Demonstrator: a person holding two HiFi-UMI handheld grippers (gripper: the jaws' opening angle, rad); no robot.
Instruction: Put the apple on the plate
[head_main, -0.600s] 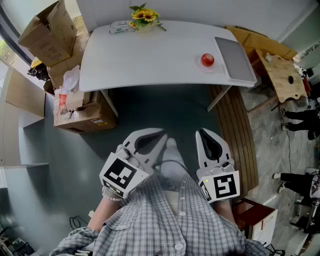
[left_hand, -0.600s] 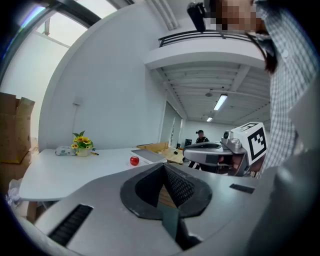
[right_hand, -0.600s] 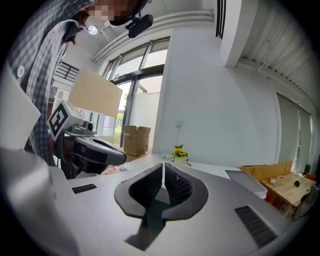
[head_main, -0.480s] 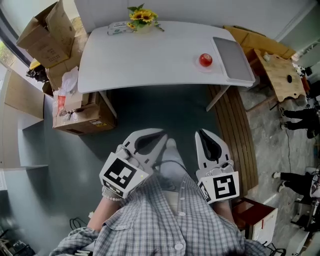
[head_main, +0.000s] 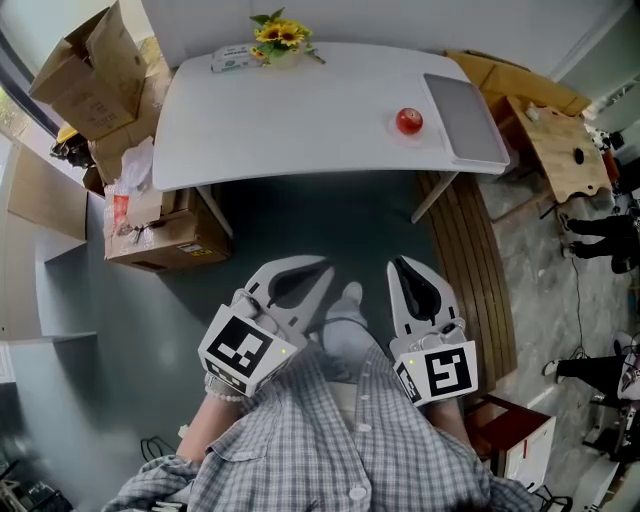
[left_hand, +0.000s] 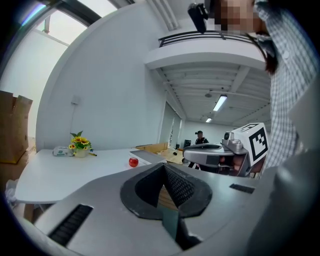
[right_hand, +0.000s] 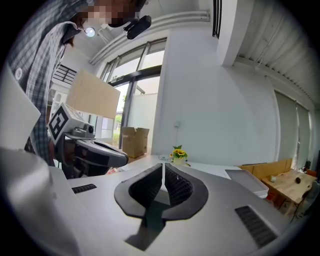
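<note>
1. A grey-blue floor (head_main: 300, 220) fills the middle of the head view, and a white table (head_main: 300, 110) spans the upper frame.
2. At left a cardboard box (head_main: 165, 235) is seen, its contents unclear. Farther up stands an open carton (head_main: 85, 70). Sunflowers (head_main: 280, 32) are potted at the table's top edge.
3. At lower centre, the left gripper (head_main: 322, 272) and right gripper (head_main: 403, 266) are closed on nothing.
4. The apple (head_main: 408, 121) is found upper right, seemingly on a pale plate (head_main: 396, 131).
5. A distant person (left_hand: 199, 137) is shown only in the left gripper view.
</note>
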